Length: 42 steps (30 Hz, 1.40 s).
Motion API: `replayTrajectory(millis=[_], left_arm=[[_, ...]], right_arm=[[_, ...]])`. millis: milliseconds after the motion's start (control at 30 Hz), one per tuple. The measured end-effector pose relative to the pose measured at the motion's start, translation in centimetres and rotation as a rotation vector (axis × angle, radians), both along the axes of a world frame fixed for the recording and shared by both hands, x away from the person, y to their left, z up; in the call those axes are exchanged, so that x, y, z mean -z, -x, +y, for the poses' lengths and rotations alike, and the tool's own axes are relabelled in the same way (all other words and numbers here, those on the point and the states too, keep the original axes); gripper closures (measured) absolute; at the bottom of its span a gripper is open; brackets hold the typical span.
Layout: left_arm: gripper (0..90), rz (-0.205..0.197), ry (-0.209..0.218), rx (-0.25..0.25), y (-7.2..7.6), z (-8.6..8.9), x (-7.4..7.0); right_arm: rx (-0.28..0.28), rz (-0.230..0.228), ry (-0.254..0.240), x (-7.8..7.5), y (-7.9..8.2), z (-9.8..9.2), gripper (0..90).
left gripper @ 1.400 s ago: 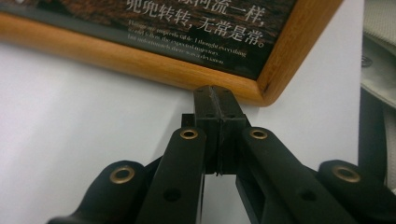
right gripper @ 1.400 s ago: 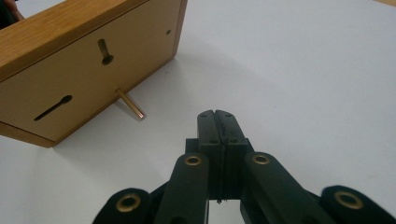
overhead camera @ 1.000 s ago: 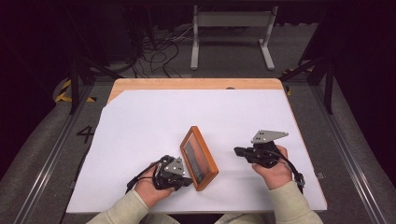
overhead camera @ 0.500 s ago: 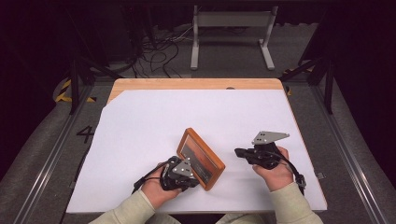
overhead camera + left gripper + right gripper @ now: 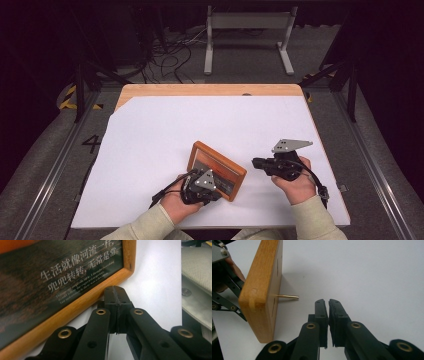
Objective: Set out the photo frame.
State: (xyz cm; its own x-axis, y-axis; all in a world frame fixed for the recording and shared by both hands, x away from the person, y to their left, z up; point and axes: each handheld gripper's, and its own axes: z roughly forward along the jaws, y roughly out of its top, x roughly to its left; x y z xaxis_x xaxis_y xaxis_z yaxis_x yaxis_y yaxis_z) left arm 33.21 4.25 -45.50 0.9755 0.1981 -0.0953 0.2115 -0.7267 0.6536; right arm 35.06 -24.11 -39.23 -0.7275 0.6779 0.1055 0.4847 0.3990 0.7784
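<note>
1. Fingertips (image 5: pixel 110 296) of left gripper (image 5: pixel 114 288): clenched pad to pad, nothing between; tips set against the lower rail of the orange-brown wooden rectangular picture frame (image 5: pixel 75 306). Judged purpose: to nudge or steady the frame from its glazed side rather than to grasp it.
2. Fingertips (image 5: pixel 321 307) of right gripper (image 5: pixel 328 301): just been opening, now parted by a narrow slit, empty, apart from the frame (image 5: pixel 262 277) and aimed past its back. Judged purpose: readiness for the thin brass support pin (image 5: pixel 287 297) that projects from the back panel.
3. Frame location (image 5: pixel 216 162): on the white paper sheet (image 5: pixel 200 120), near the person's edge, between the two grippers, touching the left gripper (image 5: pixel 200 185), near the right gripper (image 5: pixel 277 165).
4. Frame attitude: raised on one long edge and leaning, printed face toward the person and upward, back toward the right gripper.
5. Long axis: diagonal across the sheet in the high view, from far-left to near-right.
6. Sheet support: light wooden tabletop (image 5: pixel 200 90).
</note>
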Motion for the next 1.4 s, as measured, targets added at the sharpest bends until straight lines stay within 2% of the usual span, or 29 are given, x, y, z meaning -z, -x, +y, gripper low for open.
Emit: replayTrajectory(millis=[200, 300, 367, 500, 700, 767, 800, 933, 1000, 1100, 1133, 1167, 1200, 1267, 1400], left_arm=[[89.5, 0.010, 0.011, -0.003, -0.1, -0.5, 0.1], [89.4, 0.002, 0.005, -0.001, 0.0, -0.5, 0.1], [89.3, -0.004, 0.000, 0.005, 0.1, -0.3, -0.1], [88.7, 0.016, 0.030, 0.008, 0.2, 0.7, -0.8], [83.2, 0.054, 0.068, -0.027, 0.1, 2.7, -1.6], [80.5, 0.058, 0.070, -0.035, 0.1, 3.1, -1.8], [80.5, 0.059, 0.075, -0.046, 0.1, 3.6, -2.0], [75.8, 0.061, 0.096, -0.085, 0.0, 5.3, -2.6], [75.1, 0.057, 0.100, -0.101, -0.2, 5.8, -2.8], [74.4, 0.049, 0.109, -0.123, -0.4, 6.5, -2.9], [74.2, 0.050, 0.112, -0.129, -0.5, 6.7, -3.0], [73.9, 0.050, 0.112, -0.129, -0.5, 6.7, -3.0], [73.7, 0.053, 0.115, -0.135, -0.6, 7.0, -2.9], [73.7, 0.048, 0.113, -0.150, -0.8, 7.3, -2.9], [73.6, 0.030, 0.119, -0.172, -0.9, 7.8, -2.9]], right_arm=[[-0.005, 0.005, -0.002, -0.2, 0.2, -0.1, 84.6], [-0.009, 0.011, 0.001, 0.0, 0.4, -0.2, 83.8], [-0.012, 0.017, 0.006, 0.1, 0.7, -0.3, 82.7], [-0.025, 0.029, 0.001, 0.0, 1.0, -0.6, 79.5], [-0.040, 0.028, -0.019, -1.8, 1.1, -0.6, 72.8], [-0.050, 0.026, -0.011, -2.8, 0.9, -0.3, 70.4], [-0.050, 0.026, -0.011, -2.8, 0.9, -0.3, 70.4], [-0.061, 0.003, 0.004, -5.6, 0.2, 0.8, 66.1], [-0.085, -0.017, -0.005, -6.3, -0.3, 1.7, 63.5], [-0.121, -0.009, -0.004, -6.8, -0.9, 2.9, 61.8], [-0.124, 0.011, -0.003, -6.8, -1.2, 3.4, 61.5], [-0.124, 0.011, -0.003, -6.8, -1.2, 3.4, 61.5], [-0.141, 0.056, 0.012, -6.8, -1.7, 4.6, 57.7], [-0.146, 0.065, 0.021, -6.7, -1.8, 5.0, 56.3], [-0.167, 0.122, 0.041, -6.1, -2.8, 7.3, 48.5]])
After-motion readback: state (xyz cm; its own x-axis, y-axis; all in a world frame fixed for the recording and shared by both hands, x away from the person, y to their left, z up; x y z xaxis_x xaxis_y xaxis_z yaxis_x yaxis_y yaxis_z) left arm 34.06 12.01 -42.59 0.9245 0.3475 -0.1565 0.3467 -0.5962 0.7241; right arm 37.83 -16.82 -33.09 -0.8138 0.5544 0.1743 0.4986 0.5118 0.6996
